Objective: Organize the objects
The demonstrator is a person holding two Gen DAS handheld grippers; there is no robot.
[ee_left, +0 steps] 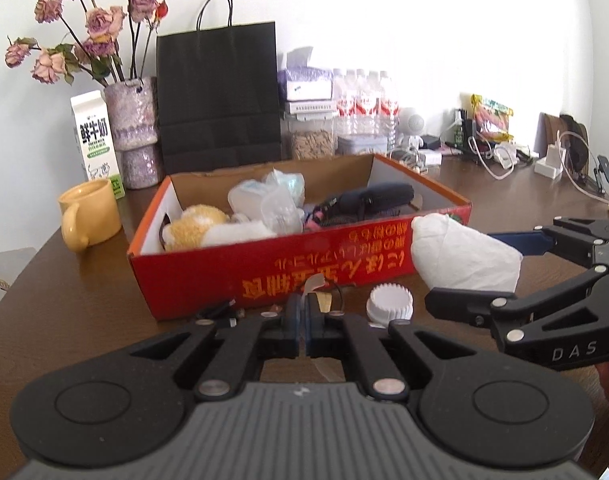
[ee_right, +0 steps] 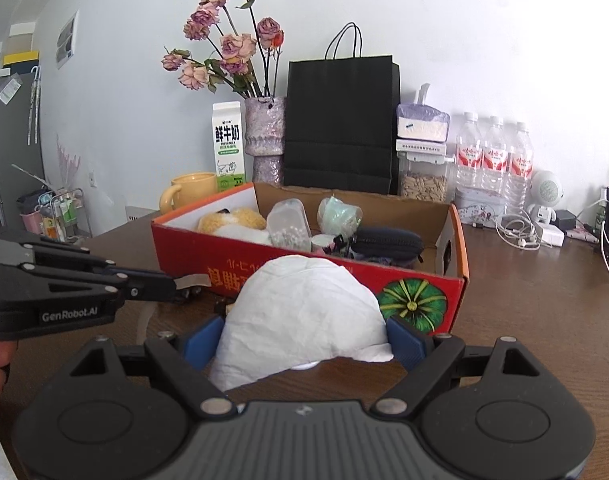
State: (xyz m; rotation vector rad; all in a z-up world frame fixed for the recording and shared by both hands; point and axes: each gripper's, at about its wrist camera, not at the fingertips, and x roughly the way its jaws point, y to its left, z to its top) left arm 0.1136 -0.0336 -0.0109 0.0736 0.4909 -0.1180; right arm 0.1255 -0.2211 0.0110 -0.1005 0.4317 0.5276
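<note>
Right wrist view: our right gripper [ee_right: 304,338] clamps the crumpled white paper bundle [ee_right: 302,316] just before the red cardboard box [ee_right: 288,276], already holding several items. Our left gripper [ee_left: 304,330] pinches a tape scrap [ee_left: 313,283]; the white ridged cap [ee_left: 389,305] remains on the brown desk [ee_left: 76,308].

Black paper bag [ee_right: 340,124], milk carton [ee_right: 227,144] (upright), yellow mug [ee_left: 90,213].

The right tongs [ee_right: 304,340] clasp a crumpled white paper bundle [ee_right: 304,316] just before the red box [ee_right: 420,300] on the tabletop [ee_right: 536,320]; the left tongs [ee_right: 184,284] reach in, pinched together.
</note>
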